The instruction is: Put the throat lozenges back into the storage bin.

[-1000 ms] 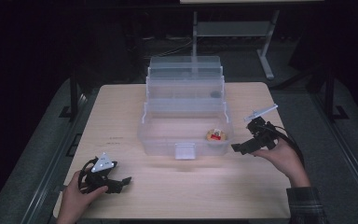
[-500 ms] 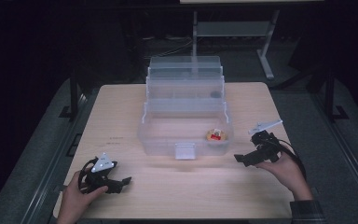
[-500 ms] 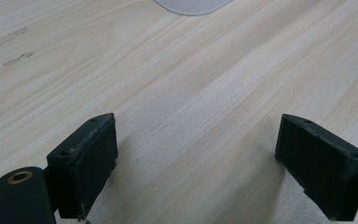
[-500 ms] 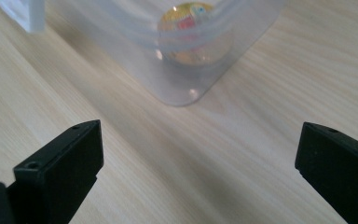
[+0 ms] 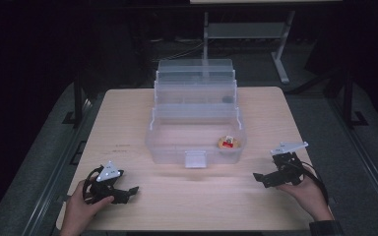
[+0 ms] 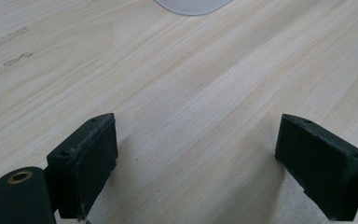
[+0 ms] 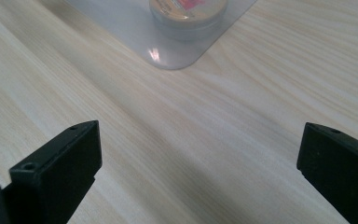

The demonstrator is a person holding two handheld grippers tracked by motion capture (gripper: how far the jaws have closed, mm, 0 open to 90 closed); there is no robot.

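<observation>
The small round tub (image 5: 227, 142) with the red-and-white label sits in the near right corner of the clear plastic box (image 5: 195, 147), down in its lowest tray, touching or almost touching the near wall. By my reading the putting-in is done: the tub rests on the tray floor with nothing holding it. What looks left is the box itself, whose tiers stand stepped back and open toward the far side; its front latch (image 5: 195, 159) hangs unfastened.

My right gripper (image 5: 267, 179) rests low over the table (image 5: 128, 113), near and to the right of the box, its jaws spread wide with nothing between them. My left gripper (image 5: 128, 192) sits at the near left corner of the table, well apart from the box, jaws likewise apart and empty.

The high view gives me the whole layout: the stacked tiers, both hands, and a dark spot in an upper tier that I cannot make out. The right gripper view brings in what that one cannot, the tub (image 7: 189, 11) close up through the rounded corner of the box, with bare wood between my jaws. The left gripper view shows wood grain, a few faint scuff marks (image 6: 4, 46) and just an edge of the box (image 6: 191, 4) at the top.
</observation>
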